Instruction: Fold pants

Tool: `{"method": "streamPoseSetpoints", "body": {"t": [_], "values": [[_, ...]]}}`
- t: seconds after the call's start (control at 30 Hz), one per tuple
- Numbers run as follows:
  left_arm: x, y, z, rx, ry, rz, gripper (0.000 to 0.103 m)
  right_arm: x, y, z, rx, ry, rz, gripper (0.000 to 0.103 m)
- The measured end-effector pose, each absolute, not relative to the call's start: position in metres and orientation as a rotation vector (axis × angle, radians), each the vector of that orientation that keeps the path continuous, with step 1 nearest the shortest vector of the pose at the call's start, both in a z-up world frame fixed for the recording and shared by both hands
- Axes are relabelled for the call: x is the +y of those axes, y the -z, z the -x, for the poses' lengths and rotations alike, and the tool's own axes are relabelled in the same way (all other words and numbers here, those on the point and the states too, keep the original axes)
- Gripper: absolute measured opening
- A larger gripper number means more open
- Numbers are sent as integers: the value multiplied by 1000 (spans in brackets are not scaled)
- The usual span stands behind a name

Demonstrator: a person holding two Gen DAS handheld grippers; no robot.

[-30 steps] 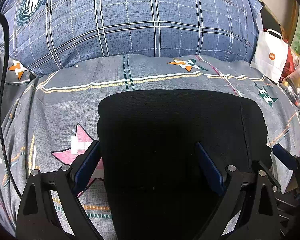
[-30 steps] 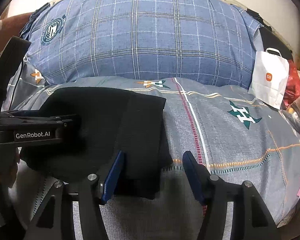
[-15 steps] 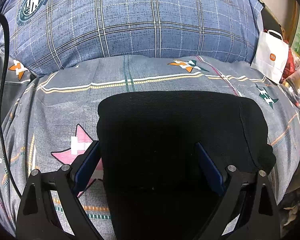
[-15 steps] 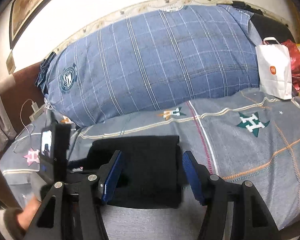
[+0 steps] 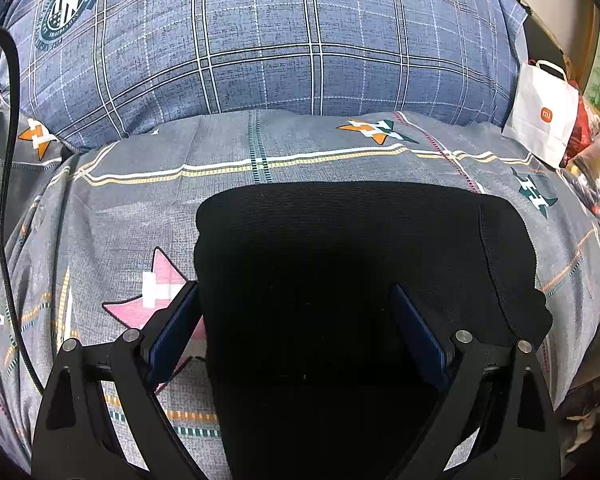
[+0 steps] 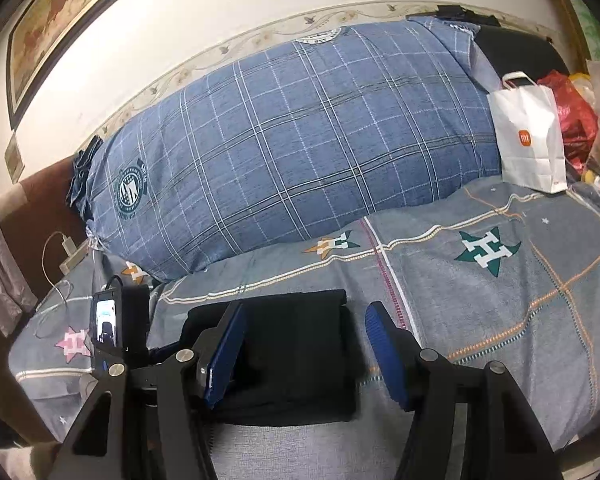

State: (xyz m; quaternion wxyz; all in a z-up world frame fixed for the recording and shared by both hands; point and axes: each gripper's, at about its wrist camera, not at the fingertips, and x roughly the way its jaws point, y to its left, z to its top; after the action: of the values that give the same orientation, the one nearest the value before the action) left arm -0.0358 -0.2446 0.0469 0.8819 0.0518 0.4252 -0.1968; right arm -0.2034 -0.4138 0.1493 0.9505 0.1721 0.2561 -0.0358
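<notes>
Charger and cable [image 6: 66,246]: at the far left we see one white plug with its lead on the bed edge; if we swing that way it could snag.
Left gripper [image 5: 296,332]: we hold it low over the near part of the pants, jaws apart, blue pads standing on either side of the black cloth without pressing it. If we lift from here a pad could catch the top layer and pull the fold open.
Pants [image 5: 340,272]: one pair, black, lying as a compact folded rectangle on the bedspread [image 5: 140,208], in front of the pillow. We judge the fold nearly done; the right edge looks a little uneven and could slip out.
Right gripper [image 6: 304,354]: we hold it raised above the bed, jaws apart, nothing between them; the pants lie below it. If it drops back carelessly it would rumple the stack.
Pillow [image 6: 300,140]: one, blue plaid.
Paper bag [image 6: 528,140]: one, white, standing at the right, well apart from the pants.
Grippers: two.
</notes>
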Motion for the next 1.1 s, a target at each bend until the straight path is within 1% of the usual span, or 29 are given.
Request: {"method": "streamPoseSetpoints", "body": {"t": [0.3,0.73,0.87,1.0,1.1], "values": [[-244,-47,35,888,412,-110,94,-413,-149,202,543,115,-294,60],[-239,-52,33,907,424,-93,94,-419,-142,197,571,107,-284,60],[-224,-64,29,891,408,-90,94,-435,-130,182,642,101,-303,60],[-206,-64,28,906,451,-53,94,-446,-111,159,706,45,-352,61],[-192,-64,26,916,476,1,94,-449,-91,137,766,-34,-437,68]]}}
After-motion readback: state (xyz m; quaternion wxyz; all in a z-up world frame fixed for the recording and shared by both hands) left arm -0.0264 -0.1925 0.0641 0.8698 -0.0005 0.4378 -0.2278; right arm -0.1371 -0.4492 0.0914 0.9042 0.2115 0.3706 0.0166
